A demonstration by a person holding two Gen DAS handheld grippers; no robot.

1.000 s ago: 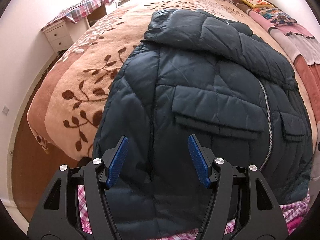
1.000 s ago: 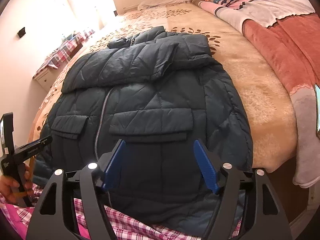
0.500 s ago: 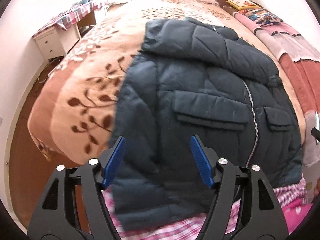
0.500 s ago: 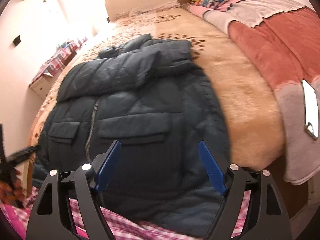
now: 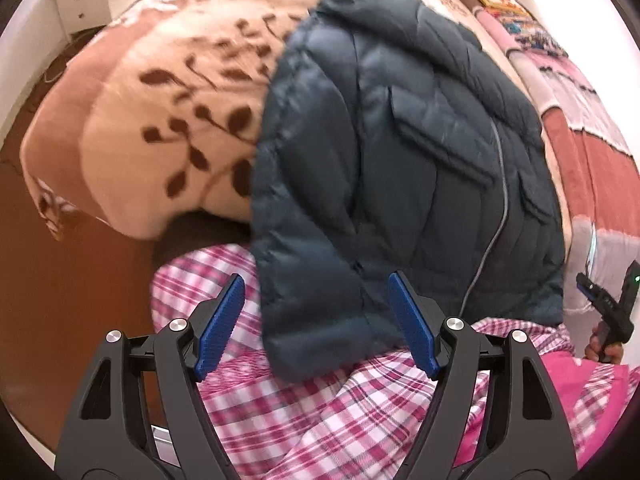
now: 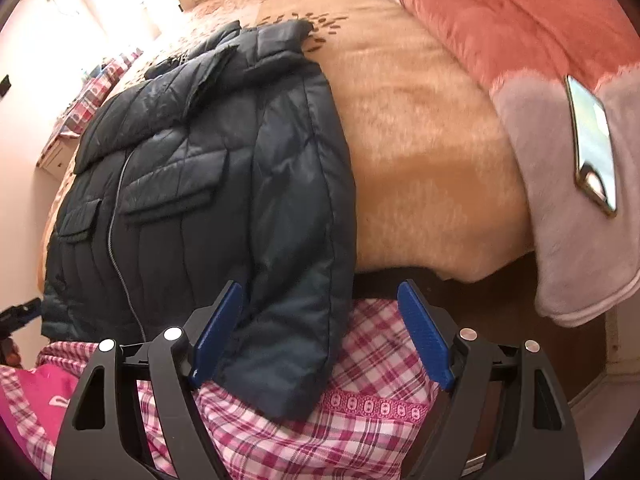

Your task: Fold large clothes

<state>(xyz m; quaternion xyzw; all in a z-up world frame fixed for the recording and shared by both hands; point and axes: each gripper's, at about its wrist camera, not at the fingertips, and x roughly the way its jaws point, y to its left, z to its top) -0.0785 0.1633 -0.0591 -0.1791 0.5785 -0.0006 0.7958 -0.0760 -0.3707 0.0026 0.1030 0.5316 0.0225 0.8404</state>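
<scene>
A dark teal quilted puffer jacket lies front up on the bed, zipped, its hem hanging over the bed's near edge. It also shows in the right wrist view. My left gripper is open, its blue pads either side of the jacket's lower left corner, just above it. My right gripper is open around the jacket's lower right corner. Neither gripper holds anything. The right gripper's tip shows at the far right of the left wrist view.
The bed has a tan leaf-patterned blanket and a pink and red blanket. A phone lies on the pink blanket. The person's pink plaid clothing is below the grippers. A white nightstand stands by the brown floor.
Both grippers have drawn back and down toward the jacket's hem and spread apart to its two lower corners. Both stay open.
</scene>
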